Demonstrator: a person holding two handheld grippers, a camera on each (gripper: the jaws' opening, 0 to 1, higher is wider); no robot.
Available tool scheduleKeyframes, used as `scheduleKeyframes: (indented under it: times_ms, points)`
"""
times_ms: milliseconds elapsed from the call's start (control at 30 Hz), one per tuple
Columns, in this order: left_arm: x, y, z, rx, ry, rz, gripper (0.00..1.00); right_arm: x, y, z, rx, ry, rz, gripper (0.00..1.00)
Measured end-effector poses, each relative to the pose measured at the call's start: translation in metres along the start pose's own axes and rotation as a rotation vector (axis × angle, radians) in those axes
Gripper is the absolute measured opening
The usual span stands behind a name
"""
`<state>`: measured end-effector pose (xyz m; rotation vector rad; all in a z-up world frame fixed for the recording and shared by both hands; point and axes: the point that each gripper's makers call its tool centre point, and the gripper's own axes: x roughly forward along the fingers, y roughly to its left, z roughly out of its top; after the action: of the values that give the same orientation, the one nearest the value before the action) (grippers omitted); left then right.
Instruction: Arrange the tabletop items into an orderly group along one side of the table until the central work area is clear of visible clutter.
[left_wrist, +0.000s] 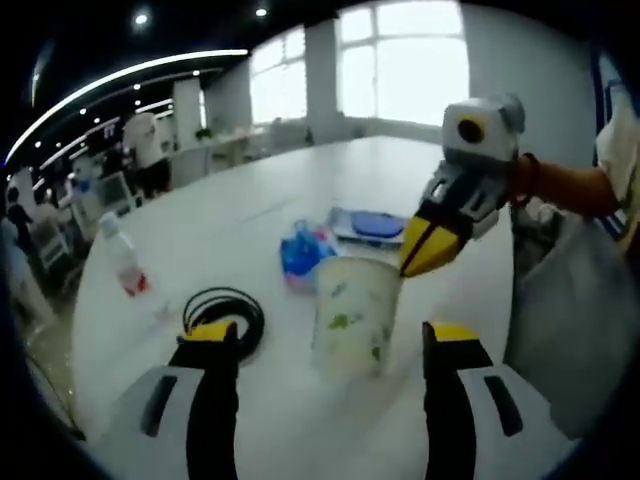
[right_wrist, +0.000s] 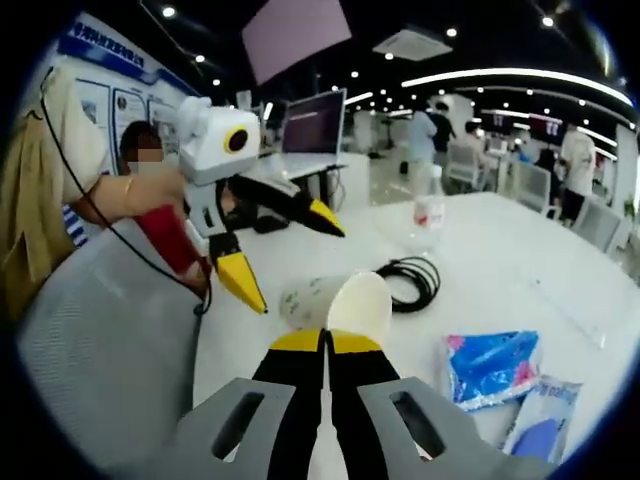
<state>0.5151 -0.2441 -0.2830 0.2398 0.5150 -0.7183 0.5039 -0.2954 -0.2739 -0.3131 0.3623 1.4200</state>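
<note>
Right gripper (right_wrist: 325, 340): jaws pressed together at the rim of the paper cup (right_wrist: 338, 303) (cup tilted on its side). Left gripper (right_wrist: 283, 252) hangs beside it, jaws spread. Black cable coil (right_wrist: 408, 277) lies just behind the cup on the white table (right_wrist: 520, 250).

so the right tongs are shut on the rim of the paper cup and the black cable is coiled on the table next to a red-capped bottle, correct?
One thing is off: the bottle has a white cap, with a red label lower down, as the left gripper view shows. The rest holds: the right tongs are shut on the rim of the paper cup, and the black cable lies coiled on the table near that bottle.
</note>
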Motion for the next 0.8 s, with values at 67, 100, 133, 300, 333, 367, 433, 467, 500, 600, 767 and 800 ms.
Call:
scheduleKeyframes:
  times_ms: [67, 100, 133, 300, 333, 367, 433, 467, 500, 600, 767, 800]
  points:
    - [0.003, -0.002, -0.001, 0.005, 0.003, -0.009, 0.71, -0.001, 0.005, 0.005, -0.002, -0.011, 0.017, 0.01]
    - [0.004, -0.005, -0.002, 0.015, 0.017, -0.027, 0.70, -0.001, 0.007, 0.007, -0.009, -0.014, 0.021, 0.01]
    - [0.004, -0.007, -0.003, 0.023, 0.025, -0.032, 0.68, -0.001, 0.009, 0.009, -0.022, -0.016, 0.023, 0.01]
    - [0.006, -0.011, -0.003, 0.053, 0.047, -0.051, 0.63, -0.003, 0.017, 0.015, -0.058, -0.014, 0.041, 0.01]
    - [0.007, -0.012, -0.004, 0.056, 0.051, -0.055, 0.61, -0.004, 0.018, 0.015, -0.064, -0.010, 0.044, 0.01]
    - [0.007, -0.014, -0.004, 0.065, 0.058, -0.064, 0.59, -0.004, 0.019, 0.016, -0.073, -0.007, 0.046, 0.01]
    - [0.007, -0.017, -0.006, 0.076, 0.068, -0.080, 0.58, -0.004, 0.021, 0.016, -0.085, -0.001, 0.052, 0.01]
    - [0.008, -0.020, -0.007, 0.092, 0.076, -0.093, 0.57, -0.004, 0.023, 0.016, -0.092, 0.003, 0.056, 0.01]
    - [0.008, -0.021, -0.007, 0.089, 0.079, -0.093, 0.55, -0.004, 0.025, 0.016, -0.102, 0.012, 0.060, 0.01]
    - [0.009, -0.025, -0.009, 0.089, 0.094, -0.111, 0.50, -0.004, 0.028, 0.014, -0.127, 0.034, 0.068, 0.01]
    - [0.010, -0.030, -0.012, 0.088, 0.114, -0.130, 0.46, -0.003, 0.032, 0.007, -0.184, 0.084, 0.071, 0.01]
    - [0.011, -0.031, -0.013, 0.090, 0.119, -0.127, 0.45, -0.003, 0.033, 0.006, -0.190, 0.087, 0.072, 0.01]
